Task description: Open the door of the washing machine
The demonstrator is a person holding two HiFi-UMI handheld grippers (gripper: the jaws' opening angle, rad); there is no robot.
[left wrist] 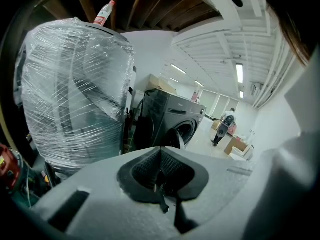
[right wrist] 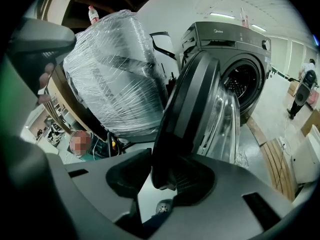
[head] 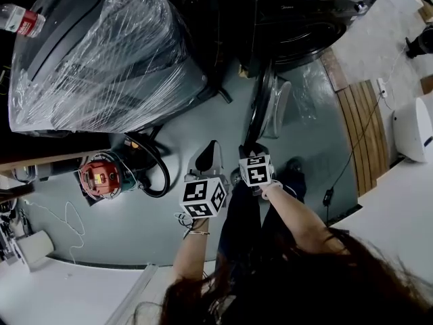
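The dark front-loading washing machine (head: 304, 12) stands at the top of the head view. Its round door (head: 265, 107) is swung wide open, edge-on toward me, and the drum opening (right wrist: 245, 84) shows behind it. My right gripper (head: 254, 152) is shut on the door's near rim. In the right gripper view the dark door rim (right wrist: 182, 114) sits between the jaws of my right gripper (right wrist: 162, 180), with the clear door bowl (right wrist: 222, 121) to its right. My left gripper (head: 207, 157) hangs just left of the door, apart from it. Seen in its own view, the left gripper (left wrist: 162, 176) is shut on nothing.
A large appliance wrapped in plastic film (head: 101, 53) stands left of the machine, with a bottle (head: 20, 20) on top. A red device (head: 100, 176) with a black hose lies on the floor at left. Wooden boards (head: 362, 131) and a cable (head: 338, 175) lie to the right.
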